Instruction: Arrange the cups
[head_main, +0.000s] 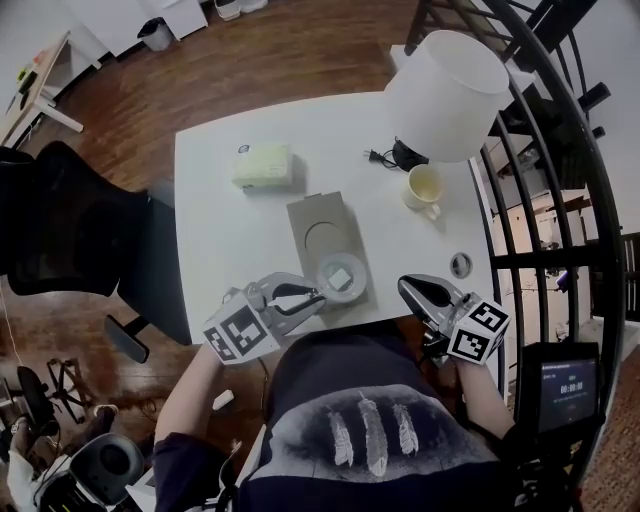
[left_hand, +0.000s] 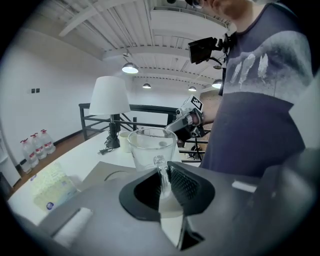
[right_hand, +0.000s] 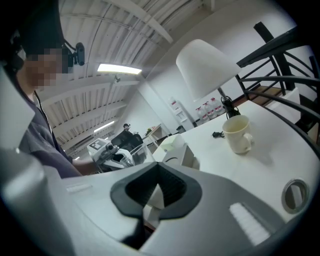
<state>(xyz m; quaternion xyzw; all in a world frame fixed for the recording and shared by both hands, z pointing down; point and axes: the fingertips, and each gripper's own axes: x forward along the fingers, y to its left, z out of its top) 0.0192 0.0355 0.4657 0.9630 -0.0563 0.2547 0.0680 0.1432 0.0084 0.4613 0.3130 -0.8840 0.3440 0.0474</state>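
Left tongs (left_hand: 162, 174) clamp glass cup (left_hand: 150, 149) by handle at mat (head_main: 303, 214); right tongs (right_hand: 152, 194) clenched, empty. I judge cream mug (right_hand: 237, 133) unplaced.

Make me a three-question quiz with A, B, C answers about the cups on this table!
1. The left gripper is:
A. open and empty
B. shut on the glass mug's handle
C. lying on the table

2. How many cups show?
A. one
B. two
C. four

3. The cream mug stands:
A. beside the lamp
B. inside the glass mug
C. in the left gripper

Answers:
1. B, its jaws pinch the handle in the left gripper view.
2. B, one glass and one cream.
3. A, it stands on the table by the lamp's base.
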